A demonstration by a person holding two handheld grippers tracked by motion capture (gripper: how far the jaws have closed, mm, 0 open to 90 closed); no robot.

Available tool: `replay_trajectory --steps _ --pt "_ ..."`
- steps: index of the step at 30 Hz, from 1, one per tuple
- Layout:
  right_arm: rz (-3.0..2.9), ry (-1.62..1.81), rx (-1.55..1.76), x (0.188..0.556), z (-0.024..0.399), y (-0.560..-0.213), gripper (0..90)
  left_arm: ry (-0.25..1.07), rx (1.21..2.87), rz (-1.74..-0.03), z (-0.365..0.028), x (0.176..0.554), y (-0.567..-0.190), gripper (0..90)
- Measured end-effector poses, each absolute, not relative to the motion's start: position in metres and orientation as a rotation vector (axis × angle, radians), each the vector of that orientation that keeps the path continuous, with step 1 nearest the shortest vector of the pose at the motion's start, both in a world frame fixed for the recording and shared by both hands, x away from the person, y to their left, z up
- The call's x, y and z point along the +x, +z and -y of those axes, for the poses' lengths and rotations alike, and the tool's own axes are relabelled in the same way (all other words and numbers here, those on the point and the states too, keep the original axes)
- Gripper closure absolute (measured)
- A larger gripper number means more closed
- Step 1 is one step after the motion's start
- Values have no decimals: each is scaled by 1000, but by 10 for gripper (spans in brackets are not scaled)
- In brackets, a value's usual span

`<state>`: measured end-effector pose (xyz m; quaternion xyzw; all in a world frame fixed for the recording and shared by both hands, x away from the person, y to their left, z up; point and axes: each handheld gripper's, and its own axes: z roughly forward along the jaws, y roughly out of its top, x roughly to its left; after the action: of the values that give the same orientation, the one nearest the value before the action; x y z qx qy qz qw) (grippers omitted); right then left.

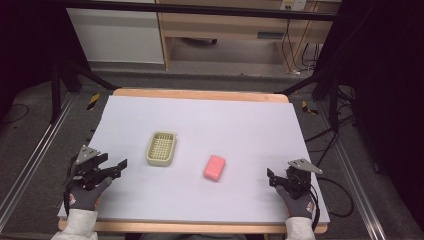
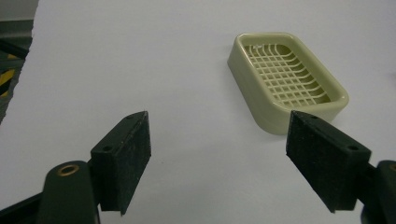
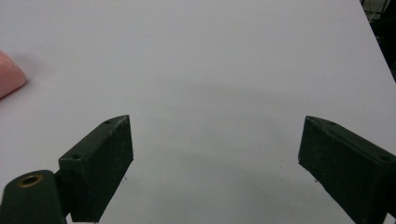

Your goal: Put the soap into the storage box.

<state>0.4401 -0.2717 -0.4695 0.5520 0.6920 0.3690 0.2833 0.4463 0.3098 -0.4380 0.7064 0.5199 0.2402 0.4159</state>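
at the lower left of the high view the left gripper hangs low over the table, jaws spread wide, nothing between them. at the lower right the right gripper sits the same way, jaws wide apart and empty, gloved hand coming in from the bottom edge. both are parked at the table's near corners, both angled inward toward the middle.

mid-frame now: the soap lies flat, just right of centre, and the dish stands a little up and left of it, near but not touching. the dish is empty, grid showing.

in the left gripper view the dish sits at upper right, ahead of the right-hand jaw, so that hand is nearly lined up on it. in the right gripper view the soap just peeks in at the left edge, well off the jaws' line.

looks like a start: soap into dish, i'd say. to do it well the right hand should swing left until the soap sits square between the jaws, come down low, and close across the short sides, gently, since a bar like that may slip. the left could steady the dish by its rim so it doesn't skate on the smooth sheet.
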Motion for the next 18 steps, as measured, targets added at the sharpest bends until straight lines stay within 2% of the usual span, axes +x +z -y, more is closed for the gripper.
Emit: replay_trajectory --steps 18 --pt "-1833 995 1470 439 273 -468 104 624 1812 -1275 -293 447 -433 246"
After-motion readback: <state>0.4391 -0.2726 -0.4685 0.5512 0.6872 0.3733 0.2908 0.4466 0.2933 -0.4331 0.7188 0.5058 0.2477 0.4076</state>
